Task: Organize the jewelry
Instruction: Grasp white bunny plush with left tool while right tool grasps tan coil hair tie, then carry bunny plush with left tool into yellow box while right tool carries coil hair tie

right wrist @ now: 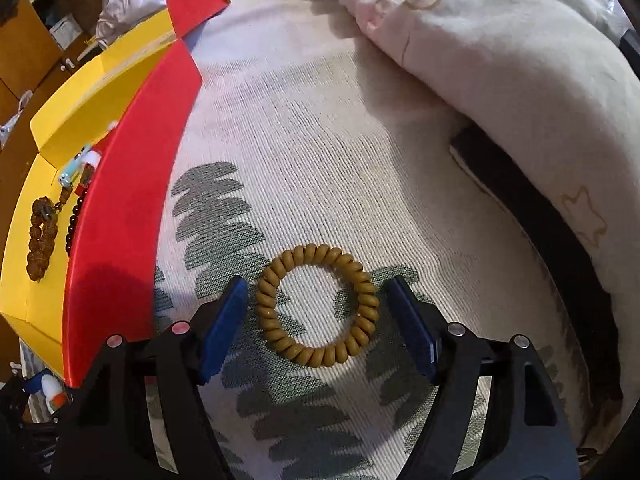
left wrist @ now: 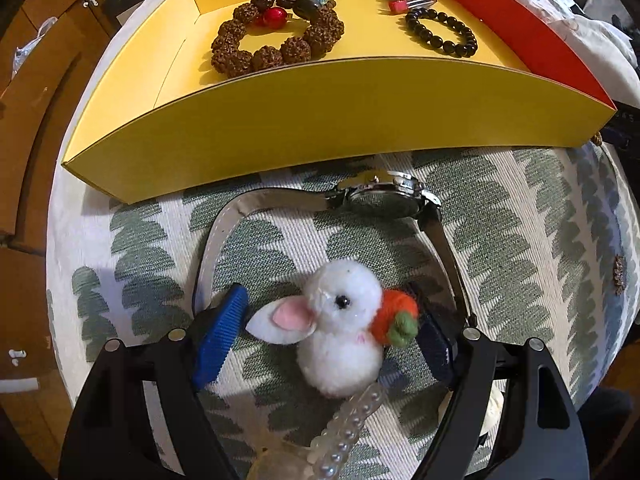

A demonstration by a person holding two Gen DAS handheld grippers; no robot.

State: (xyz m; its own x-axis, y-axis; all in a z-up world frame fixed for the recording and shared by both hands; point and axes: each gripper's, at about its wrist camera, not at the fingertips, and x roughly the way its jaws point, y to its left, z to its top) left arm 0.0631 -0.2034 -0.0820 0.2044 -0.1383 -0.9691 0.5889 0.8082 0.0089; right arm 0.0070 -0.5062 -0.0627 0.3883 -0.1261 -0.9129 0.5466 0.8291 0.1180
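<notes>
In the left wrist view my left gripper (left wrist: 332,320) is open around a white pompom rabbit hair clip (left wrist: 340,328) with an orange carrot, lying on the patterned cloth. A silver wristwatch (left wrist: 384,196) lies just beyond it, before the yellow box (left wrist: 320,112). The box holds a brown bead bracelet (left wrist: 276,36), a black bead bracelet (left wrist: 442,28) and small clips. In the right wrist view my right gripper (right wrist: 318,316) is open around a tan bead bracelet (right wrist: 318,310) flat on the cloth; the pads do not touch it.
The box's red side wall (right wrist: 120,216) stands just left of my right gripper. A rumpled quilt (right wrist: 500,60) and a dark strap (right wrist: 540,216) lie to the right. A pearl-studded clear clip (left wrist: 352,420) lies under the left gripper. Wooden furniture (left wrist: 32,120) is at the far left.
</notes>
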